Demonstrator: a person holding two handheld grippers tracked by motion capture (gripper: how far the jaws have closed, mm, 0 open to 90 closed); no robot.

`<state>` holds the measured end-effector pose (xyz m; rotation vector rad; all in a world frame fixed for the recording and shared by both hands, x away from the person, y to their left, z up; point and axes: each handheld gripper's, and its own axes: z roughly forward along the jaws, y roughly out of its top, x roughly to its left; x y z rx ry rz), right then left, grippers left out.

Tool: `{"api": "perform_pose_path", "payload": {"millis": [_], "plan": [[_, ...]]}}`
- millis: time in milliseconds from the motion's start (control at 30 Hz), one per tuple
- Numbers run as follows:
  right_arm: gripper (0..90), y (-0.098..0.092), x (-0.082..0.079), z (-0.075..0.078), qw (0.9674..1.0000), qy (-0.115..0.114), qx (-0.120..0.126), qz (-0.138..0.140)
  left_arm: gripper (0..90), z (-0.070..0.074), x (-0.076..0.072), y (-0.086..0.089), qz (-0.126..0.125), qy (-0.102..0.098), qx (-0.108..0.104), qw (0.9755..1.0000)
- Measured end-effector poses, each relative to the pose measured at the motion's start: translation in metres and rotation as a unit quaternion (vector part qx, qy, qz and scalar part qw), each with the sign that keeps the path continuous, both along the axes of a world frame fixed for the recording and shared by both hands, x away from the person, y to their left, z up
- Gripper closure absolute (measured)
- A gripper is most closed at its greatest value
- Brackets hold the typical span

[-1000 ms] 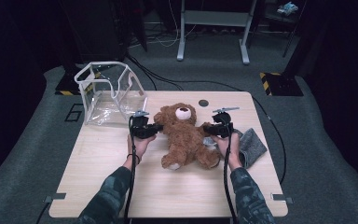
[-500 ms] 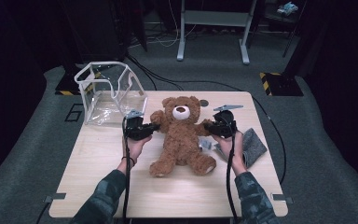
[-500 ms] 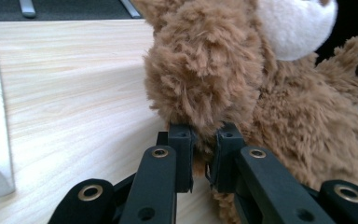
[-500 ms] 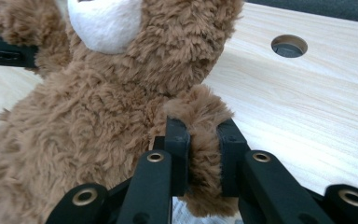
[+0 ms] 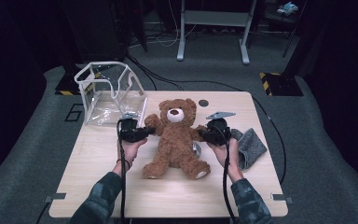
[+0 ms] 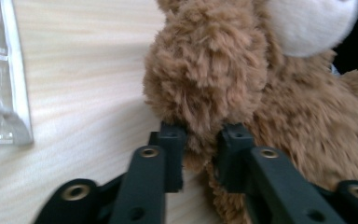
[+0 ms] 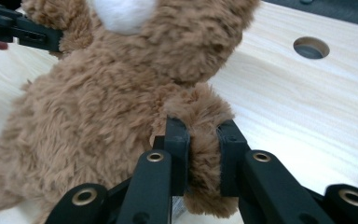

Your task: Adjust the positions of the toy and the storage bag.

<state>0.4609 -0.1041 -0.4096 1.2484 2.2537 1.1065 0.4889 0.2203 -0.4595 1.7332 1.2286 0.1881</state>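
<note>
High view: your forearms reach in, hands spread to either side of the teddy bear (image 5: 176, 140). Your left gripper (image 5: 140, 134) pinches one furry paw (its jaws have just eased a little wider); your right gripper (image 5: 206, 135) clamps the other paw.

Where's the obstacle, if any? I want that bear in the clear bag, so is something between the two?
Nothing visible is. The teddy bear lies on bare table beside the clear bag, each arm pinched by a tool: left tool, right tool. The grey cloth lies on the far side.
</note>
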Motion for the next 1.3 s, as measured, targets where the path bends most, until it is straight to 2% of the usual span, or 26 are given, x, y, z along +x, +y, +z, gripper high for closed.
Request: {"api": "perform_pose_path", "payload": {"millis": [33,67,100,167,233,267,300,367,433,500,533,567,600,633,667,700,733,767,833,900,933,1000,1067,1167,1267,1300], "plan": [[78.5,0.002,0.002,-0.003,1.0000,0.000,0.000,-0.004,68.6,-0.001,0.001,0.000,0.004,0.010,0.002,0.9999],[78.5,0.006,0.010,-0.009,1.0000,0.000,-0.007,-0.001,59.2,-0.001,0.001,-0.001,0.010,0.014,-0.002,0.9998],[78.5,0.006,0.010,-0.009,1.0000,0.000,-0.007,-0.001,59.2,0.000,0.001,-0.002,0.017,0.013,0.004,0.9998],[78.3,0.010,0.016,-0.015,0.9999,0.014,-0.008,-0.006,49.4,0.006,-0.001,0.000,0.028,0.015,0.010,0.9994],[78.1,0.012,0.020,-0.018,0.9999,0.012,-0.009,-0.001,43.0,0.017,-0.002,0.002,0.038,0.006,0.024,0.9990],[78.0,0.014,0.019,-0.018,0.9998,0.017,0.001,-0.007,38.9,0.022,-0.003,0.002,0.040,-0.002,0.027,0.9988],[78.0,0.013,0.019,-0.018,0.9999,0.016,0.001,-0.001,36.5,0.027,-0.003,0.002,0.037,-0.003,0.029,0.9989],[77.6,0.013,0.019,-0.018,0.9999,0.013,0.001,0.002,30.7,0.039,-0.003,-0.006,0.035,-0.009,0.031,0.9988],[77.6,0.013,0.018,-0.018,0.9999,0.017,0.004,-0.002,29.1,0.045,-0.001,-0.014,0.033,-0.012,0.033,0.9989],[77.4,0.010,0.019,-0.020,0.9998,0.017,0.009,-0.005,22.0,0.047,0.005,-0.030,0.026,-0.002,0.045,0.9987],[77.4,0.010,0.019,-0.020,0.9998,0.017,0.009,-0.005,22.0,0.047,0.008,-0.035,0.020,0.005,0.047,0.9987],[77.3,0.010,0.018,-0.021,0.9997,0.020,0.009,-0.007,17.6,0.046,0.013,-0.044,0.010,0.016,0.057,0.9982],[77.3,0.009,0.018,-0.022,0.9996,0.021,0.014,-0.008,14.3,0.045,0.017,-0.052,0.006,0.023,0.057,0.9981],[77.2,0.008,0.017,-0.023,0.9996,0.022,0.011,-0.009,9.2,0.043,0.023,-0.064,-0.002,0.034,0.068,0.9971],[77.2,0.008,0.017,-0.023,0.9996,0.022,0.011,-0.009,6.8,0.043,0.023,-0.064,-0.002,0.034,0.068,0.9971],[77.2,0.007,0.017,-0.023,0.9995,0.025,0.014,-0.011,3.2,0.040,0.031,-0.075,-0.009,0.050,0.080,0.9955],[77.2,0.007,0.017,-0.023,0.9995,0.025,0.014,-0.011,1.6,0.040,0.031,-0.075,-0.009,0.050,0.080,0.9955],[77.2,0.006,0.017,-0.024,0.9996,0.022,0.013,-0.010,1.6,0.039,0.034,-0.081,-0.008,0.056,0.088,0.9945],[77.2,0.006,0.016,-0.025,0.9996,0.022,0.013,-0.007,0.0,0.036,0.039,-0.087,-0.004,0.069,0.086,0.9939],[77.2,0.006,0.014,-0.027,0.9997,0.019,0.011,-0.004,0.0,0.034,0.043,-0.092,0.002,0.071,0.097,0.9928],[77.2,0.006,0.014,-0.027,0.9997,0.019,0.011,-0.004,0.0,0.032,0.046,-0.093,0.004,0.079,0.094,0.9924],[77.2,0.007,0.012,-0.028,0.9996,0.024,0.014,-0.006,0.0,0.029,0.051,-0.095,0.014,0.085,0.104,0.9909],[77.2,0.006,0.013,-0.029,0.9997,0.019,0.014,-0.001,0.0,0.025,0.057,-0.098,0.024,0.098,0.102,0.9897],[77.2,0.006,0.012,-0.030,0.9996,0.022,0.016,-0.002,0.0,0.023,0.062,-0.104,0.029,0.100,0.108,0.9887],[77.2,0.006,0.011,-0.030,0.9995,0.024,0.020,-0.005,0.0,0.020,0.063,-0.111,0.023,0.102,0.109,0.9885],[77.2,0.006,0.012,-0.031,0.9996,0.023,0.018,-0.001,0.0,0.019,0.064,-0.113,0.023,0.101,0.115,0.9879]]}}
